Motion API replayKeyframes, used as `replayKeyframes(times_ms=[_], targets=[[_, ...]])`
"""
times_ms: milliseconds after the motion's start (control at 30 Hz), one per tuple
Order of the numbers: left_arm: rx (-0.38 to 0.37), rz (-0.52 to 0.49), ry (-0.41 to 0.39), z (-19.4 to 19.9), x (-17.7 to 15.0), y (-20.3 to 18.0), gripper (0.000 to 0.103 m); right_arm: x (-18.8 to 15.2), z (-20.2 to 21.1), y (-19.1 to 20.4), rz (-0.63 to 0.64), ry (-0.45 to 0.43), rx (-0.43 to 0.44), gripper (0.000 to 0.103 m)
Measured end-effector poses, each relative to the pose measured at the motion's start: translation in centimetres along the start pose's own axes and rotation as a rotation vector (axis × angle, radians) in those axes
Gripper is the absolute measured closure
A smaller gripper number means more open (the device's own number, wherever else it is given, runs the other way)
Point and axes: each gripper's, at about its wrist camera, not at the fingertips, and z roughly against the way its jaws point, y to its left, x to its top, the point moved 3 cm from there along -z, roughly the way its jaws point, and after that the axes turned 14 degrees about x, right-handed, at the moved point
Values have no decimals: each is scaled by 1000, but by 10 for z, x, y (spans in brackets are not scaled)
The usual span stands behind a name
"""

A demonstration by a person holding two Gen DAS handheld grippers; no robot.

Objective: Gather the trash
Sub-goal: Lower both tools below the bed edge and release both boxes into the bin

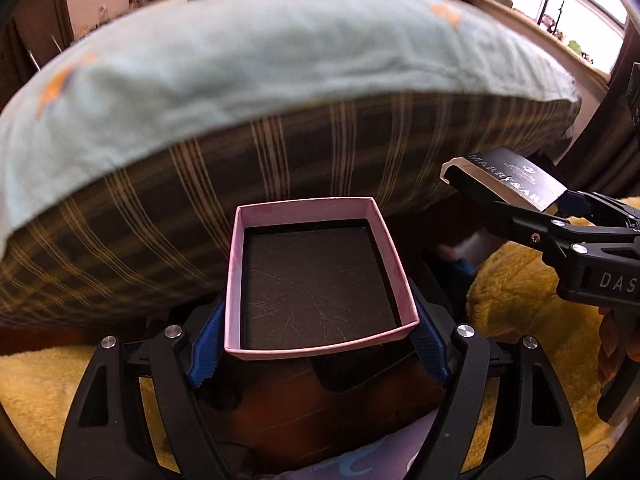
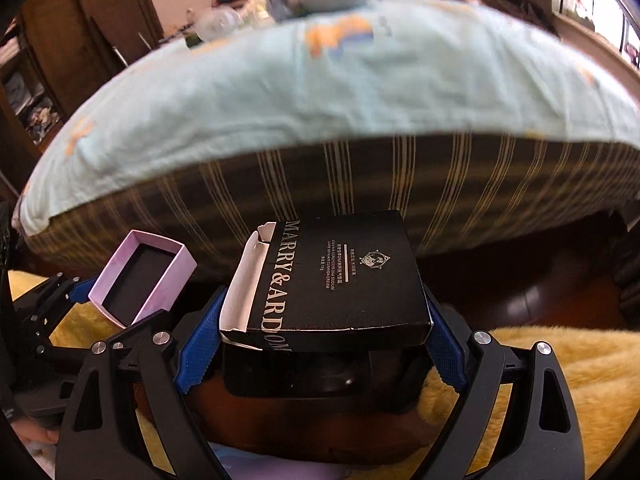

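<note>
Left gripper: angled steeply down, blue pads clamped against both sides of the pink box. Right gripper: same steep pitch, pads clamped on the black carton. In the left wrist view the right gripper sits at 3 o'clock.

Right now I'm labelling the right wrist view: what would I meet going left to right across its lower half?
Left gripper → pink box → black box, clamped in the right gripper → yellow blanket.
</note>
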Motion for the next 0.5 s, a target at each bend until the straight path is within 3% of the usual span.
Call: replayKeyframes(times_ms=[300, 500], targets=[[-61, -7, 119, -40, -10, -10, 28, -13, -41, -15, -73, 95, 9, 13], [-77, -18, 148, -52, -12, -13, 28, -15, -55, -15, -87, 126, 23, 13]])
